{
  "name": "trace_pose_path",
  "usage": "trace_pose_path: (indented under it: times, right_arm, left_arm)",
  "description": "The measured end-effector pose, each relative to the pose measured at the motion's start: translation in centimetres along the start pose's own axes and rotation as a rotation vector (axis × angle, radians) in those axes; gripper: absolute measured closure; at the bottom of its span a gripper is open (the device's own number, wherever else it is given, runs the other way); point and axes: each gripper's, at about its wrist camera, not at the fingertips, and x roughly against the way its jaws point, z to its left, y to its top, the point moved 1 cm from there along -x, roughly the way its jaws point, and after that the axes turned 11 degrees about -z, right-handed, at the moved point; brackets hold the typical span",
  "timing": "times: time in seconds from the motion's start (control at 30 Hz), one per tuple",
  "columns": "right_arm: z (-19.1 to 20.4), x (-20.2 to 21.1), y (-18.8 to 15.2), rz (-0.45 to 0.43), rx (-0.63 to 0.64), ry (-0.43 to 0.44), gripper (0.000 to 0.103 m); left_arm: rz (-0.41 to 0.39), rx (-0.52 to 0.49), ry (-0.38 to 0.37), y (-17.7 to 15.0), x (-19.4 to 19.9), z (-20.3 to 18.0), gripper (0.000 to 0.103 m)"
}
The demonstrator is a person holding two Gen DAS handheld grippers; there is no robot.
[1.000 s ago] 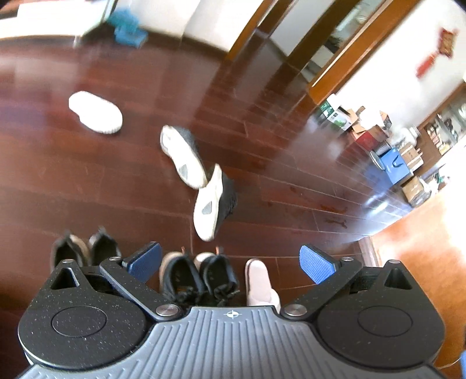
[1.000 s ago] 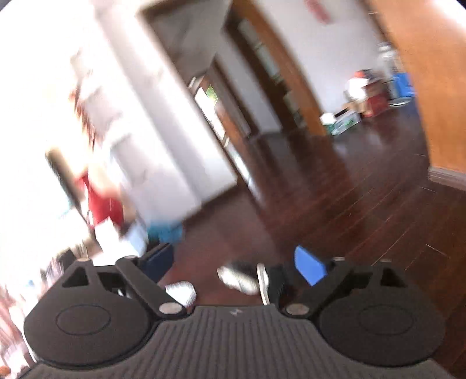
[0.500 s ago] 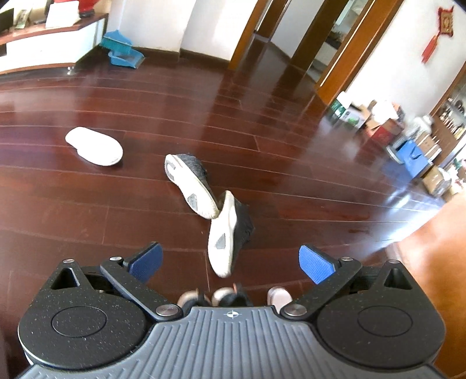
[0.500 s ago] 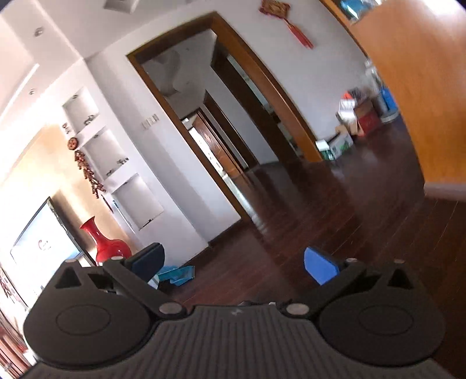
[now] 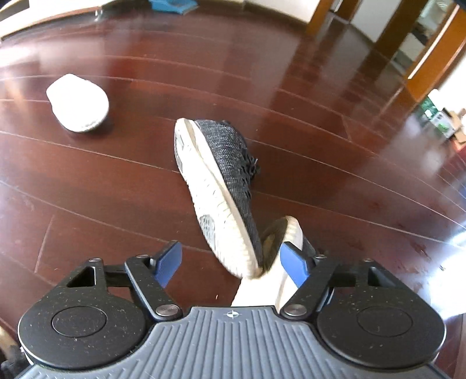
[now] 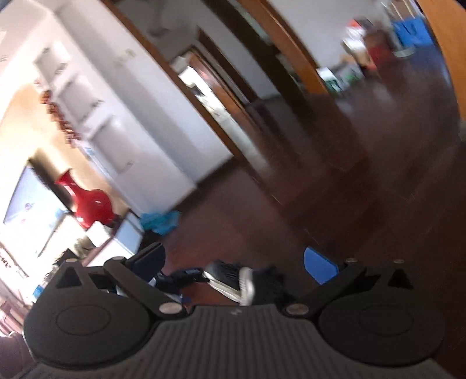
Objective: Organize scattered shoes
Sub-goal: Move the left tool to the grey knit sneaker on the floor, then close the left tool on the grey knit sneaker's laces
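Two black knit sneakers with white soles lie on their sides on the dark wood floor. The farther sneaker (image 5: 221, 175) stretches away from my left gripper (image 5: 231, 263), its heel end between the fingers. The nearer sneaker (image 5: 287, 230) lies by the right blue pad (image 5: 294, 263) and is mostly hidden under the gripper. The left gripper's jaws are closing, and the left pad (image 5: 169, 262) stands apart from both shoes. A white slipper (image 5: 77, 103) rests sole up at the far left. My right gripper (image 6: 236, 262) is open, with a blurred sneaker (image 6: 230, 278) low ahead of it.
A blue dustpan (image 5: 171, 4) lies by the far wall, also seen as a blue dustpan (image 6: 160, 221) in the right wrist view. A red vase (image 6: 90, 204) stands on a low cabinet. Boxes (image 5: 439, 122) sit at the right beyond wooden door frames (image 5: 422, 58).
My left gripper has dropped and moved forward onto the two sneakers, and its jaws have narrowed. The right wrist view has tipped down, bringing a sneaker into sight.
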Motion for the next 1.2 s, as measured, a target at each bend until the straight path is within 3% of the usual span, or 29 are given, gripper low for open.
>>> trace_pose_path:
  times: [0.23,0.3,0.4,0.6,0.63,0.73,0.8,0.93,1.1,1.2]
  right_arm:
    - [-2.1,-0.5,-0.6,0.056,-0.147,-0.04,0.0]
    - [-2.1,-0.3,-0.8,0.083,-0.159,-0.041,0.0]
    - [-3.1,-0.6,-0.7,0.118,-0.196,-0.048,0.0]
    - [-4.7,-0.3,-1.6,0.169,-0.269,-0.085,0.0]
    - [-4.7,-0.3,-1.7,0.175,-0.281,-0.089,0.0]
    - [-4.4,-0.7,-1.9,0.193,-0.294,-0.083,0.0]
    - [-3.8,-1.0,-2.0,0.206,-0.281,-0.076,0.0]
    - [-3.4,-1.5,-2.3,0.226,-0.268,-0.076,0.0]
    - [-3.2,-2.5,-2.9,0.259,-0.27,-0.077,0.0]
    - [-3.0,-3.3,-3.3,0.29,-0.264,-0.072,0.0]
  left_arm:
    - [0.045,0.029,0.113,0.0,-5.0,0.4,0.022]
    - [0.058,0.03,0.136,-0.4,-5.5,1.3,0.025]
    - [0.069,0.091,0.112,-1.1,-5.4,3.7,0.026]
    - [0.068,0.008,0.171,-2.0,-4.3,6.4,0.021]
    - [0.072,-0.002,0.185,-2.2,-4.2,6.8,0.024]
    - [0.136,-0.027,0.242,-3.1,-4.6,8.6,0.052]
    - [0.127,-0.008,0.206,-3.1,-4.4,10.0,0.048]
    - [0.047,-0.008,0.185,-1.7,-3.5,10.7,0.027]
    - [-0.083,0.054,0.124,3.0,-2.1,10.9,0.019]
    - [-0.105,0.033,0.067,6.3,-3.1,9.5,0.017]
